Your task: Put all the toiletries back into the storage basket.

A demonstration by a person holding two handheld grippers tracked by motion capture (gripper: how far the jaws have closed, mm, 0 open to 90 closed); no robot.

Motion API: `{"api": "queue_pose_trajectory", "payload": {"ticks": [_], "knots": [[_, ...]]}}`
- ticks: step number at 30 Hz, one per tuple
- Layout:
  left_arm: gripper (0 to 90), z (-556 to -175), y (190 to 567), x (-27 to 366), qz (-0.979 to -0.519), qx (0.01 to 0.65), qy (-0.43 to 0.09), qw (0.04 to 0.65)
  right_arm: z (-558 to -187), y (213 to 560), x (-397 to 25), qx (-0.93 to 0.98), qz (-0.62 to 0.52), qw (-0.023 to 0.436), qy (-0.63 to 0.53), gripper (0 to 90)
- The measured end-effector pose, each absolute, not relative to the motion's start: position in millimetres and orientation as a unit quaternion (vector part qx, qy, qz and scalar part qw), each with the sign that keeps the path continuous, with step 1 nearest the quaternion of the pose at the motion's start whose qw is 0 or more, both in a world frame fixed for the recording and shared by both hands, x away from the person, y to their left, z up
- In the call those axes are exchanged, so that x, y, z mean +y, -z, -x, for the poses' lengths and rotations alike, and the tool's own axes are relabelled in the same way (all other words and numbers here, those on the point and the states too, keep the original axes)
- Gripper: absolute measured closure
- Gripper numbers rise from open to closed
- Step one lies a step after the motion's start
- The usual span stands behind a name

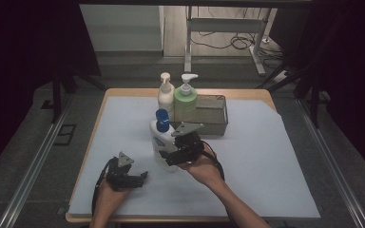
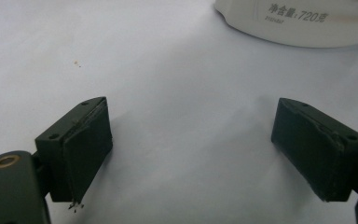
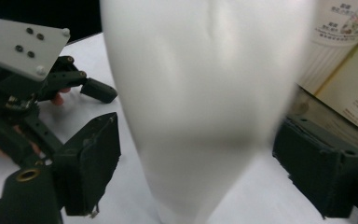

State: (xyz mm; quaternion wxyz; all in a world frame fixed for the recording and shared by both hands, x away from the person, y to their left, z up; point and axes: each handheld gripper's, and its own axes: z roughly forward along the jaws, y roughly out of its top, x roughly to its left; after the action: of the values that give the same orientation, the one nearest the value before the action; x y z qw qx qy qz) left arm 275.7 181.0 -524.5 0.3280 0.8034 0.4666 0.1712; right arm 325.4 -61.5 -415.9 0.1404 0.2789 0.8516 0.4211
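Your right tongs point(image 1: 171, 158) sat apart around the white bottle point(image 1: 161, 142) mid-bench, not clamped yet. Left tongs point(image 1: 140, 178) were apart too, empty. I'd have squeezed low and square so it didn't tip.

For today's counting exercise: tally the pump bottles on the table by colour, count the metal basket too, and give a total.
White bottle with blue pump: 1
Cream bottle with white pump: 1
Green bottle with white pump: 1
Metal basket: 1
Total: 4
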Motion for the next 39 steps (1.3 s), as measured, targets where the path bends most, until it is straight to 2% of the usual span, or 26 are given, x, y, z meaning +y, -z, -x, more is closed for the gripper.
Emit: {"api": "queue_pose_trajectory", "payload": {"ticks": [6, 16, 39], "knots": [[12.1, -276, 525, 181, -0.803, 0.467, -0.172, 0.328, -329, 418, -50, 0.85, -0.279, 0.147, -0.421, 21.2], [12.1, -276, 525, 181, -0.803, 0.467, -0.171, 0.328, -335, 422, -42, 0.842, -0.286, 0.144, -0.435, 37.4], [12.1, -276, 524, 181, -0.804, 0.467, -0.17, 0.327, -328, 405, -59, 0.847, -0.285, 0.144, -0.425, 39.7]]}}
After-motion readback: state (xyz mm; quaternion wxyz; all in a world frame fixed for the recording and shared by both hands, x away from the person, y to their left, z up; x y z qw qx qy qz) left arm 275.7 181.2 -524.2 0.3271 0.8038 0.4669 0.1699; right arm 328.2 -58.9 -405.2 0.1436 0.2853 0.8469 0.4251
